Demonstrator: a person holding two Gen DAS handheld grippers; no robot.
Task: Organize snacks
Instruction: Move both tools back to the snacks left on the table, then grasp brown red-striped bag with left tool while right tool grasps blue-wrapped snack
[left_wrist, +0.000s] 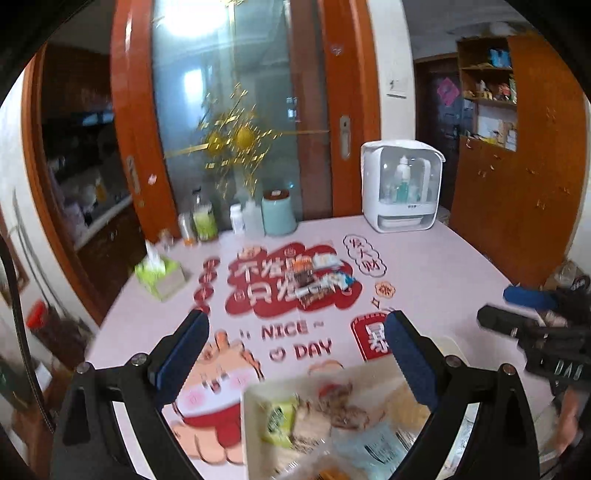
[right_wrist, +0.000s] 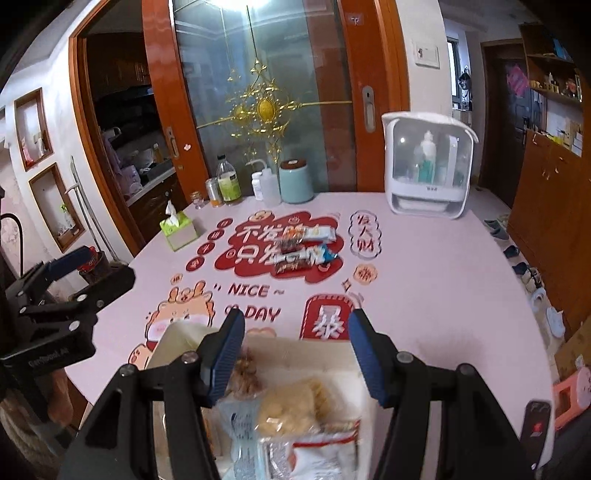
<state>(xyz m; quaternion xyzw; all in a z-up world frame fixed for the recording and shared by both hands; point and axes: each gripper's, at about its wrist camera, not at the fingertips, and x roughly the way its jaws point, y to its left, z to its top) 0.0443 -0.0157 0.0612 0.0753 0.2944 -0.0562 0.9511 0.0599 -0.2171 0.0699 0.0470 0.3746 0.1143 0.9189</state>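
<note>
Close under the left tongs (left_wrist: 295, 354), one white tray (left_wrist: 255, 435) of snack bags is sitting on the pink worktop (left_wrist: 443, 266). These tongs are standing released, gripping nothing. One small pile of snack bars (left_wrist: 317, 278) is lying farther back, well apart from the tray. The pictures are too blurry to count the bars.

Looking from the right tongs (right_wrist: 297, 347), the same tray (right_wrist: 295, 347) is sitting just below. These tongs are also staying apart, empty. One tissue box (right_wrist: 179, 230) is standing left of the bars (right_wrist: 304, 249).
</note>
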